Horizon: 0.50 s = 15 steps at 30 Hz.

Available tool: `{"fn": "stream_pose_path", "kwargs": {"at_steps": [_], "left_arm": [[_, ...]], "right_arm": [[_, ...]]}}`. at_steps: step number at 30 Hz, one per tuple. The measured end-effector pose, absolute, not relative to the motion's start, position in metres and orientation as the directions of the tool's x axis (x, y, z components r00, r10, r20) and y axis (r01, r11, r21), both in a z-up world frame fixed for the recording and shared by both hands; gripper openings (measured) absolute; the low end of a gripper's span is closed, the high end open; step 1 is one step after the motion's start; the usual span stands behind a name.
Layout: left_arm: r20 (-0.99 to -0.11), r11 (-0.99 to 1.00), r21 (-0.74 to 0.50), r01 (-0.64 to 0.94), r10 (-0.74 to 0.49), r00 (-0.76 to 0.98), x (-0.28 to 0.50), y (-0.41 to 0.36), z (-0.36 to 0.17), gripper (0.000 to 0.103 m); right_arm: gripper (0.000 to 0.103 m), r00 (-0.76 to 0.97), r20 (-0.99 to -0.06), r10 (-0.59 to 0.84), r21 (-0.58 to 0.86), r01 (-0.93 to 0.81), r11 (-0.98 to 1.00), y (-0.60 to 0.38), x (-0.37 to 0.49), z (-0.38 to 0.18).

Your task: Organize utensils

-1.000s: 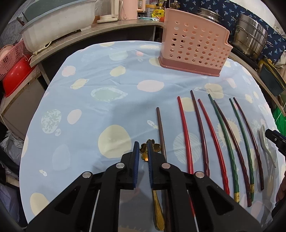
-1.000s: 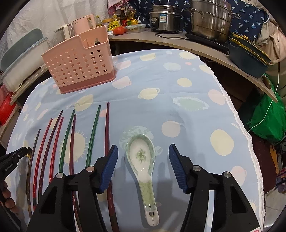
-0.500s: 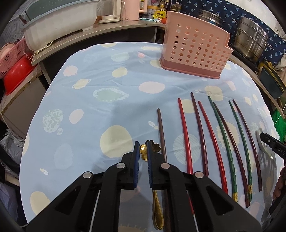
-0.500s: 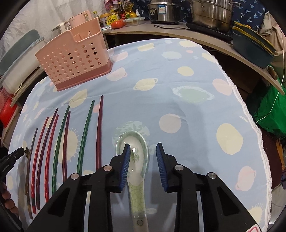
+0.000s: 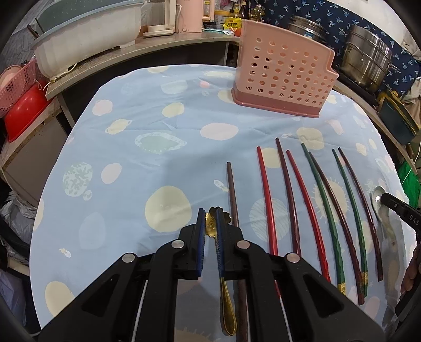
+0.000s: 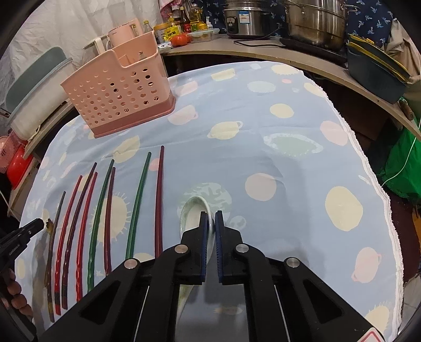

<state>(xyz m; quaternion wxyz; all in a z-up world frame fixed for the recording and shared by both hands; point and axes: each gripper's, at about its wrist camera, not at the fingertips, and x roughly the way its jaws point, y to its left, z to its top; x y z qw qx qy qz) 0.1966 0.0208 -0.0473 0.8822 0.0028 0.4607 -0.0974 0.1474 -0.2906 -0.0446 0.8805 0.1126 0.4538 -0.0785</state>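
Note:
My left gripper [image 5: 210, 218] is shut on a gold spoon [image 5: 226, 302], its bowl between the pads and its handle trailing back under the jaws. My right gripper [image 6: 210, 218] is shut on the rim of a white ceramic soup spoon [image 6: 190, 213], tilted on its edge. Several red, green and dark chopsticks [image 5: 294, 200] lie in a row on the blue spotted cloth [image 5: 158, 126], also in the right wrist view [image 6: 105, 210]. A pink perforated utensil basket [image 5: 284, 76] stands at the far side, also in the right wrist view [image 6: 118, 92].
A counter curves behind the table with steel pots [image 6: 315, 21], a rice cooker [image 6: 247, 18], bottles and a white tub [image 5: 86, 36]. A red basin [image 5: 23, 110] sits low at the left. The table edge drops off at the right [image 6: 381, 200].
My right gripper closed from wide open onto the ceramic spoon, which tipped up on its edge. My left gripper stayed shut on the gold spoon and drew back slightly.

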Motion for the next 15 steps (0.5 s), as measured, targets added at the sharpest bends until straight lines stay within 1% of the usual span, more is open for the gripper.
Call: {"fn": "stream_pose_path", "kwargs": {"at_steps": [9,15], "left_arm": [[-0.786,0.979,-0.083,0.189,-0.181,0.591,0.177,0.023,-0.023,0.007],[-0.798,0.981,-0.078,0.176,-0.168,0.579,0.175,0.031,-0.027,0.007]], "right_arm": [[0.006,0.621,-0.781,-0.07,0.105,0.242,0.965,-0.282,0.12,-0.016],[0.006,0.631,-0.773,-0.066,0.121,0.249,0.961,-0.28,0.104,-0.004]]}}
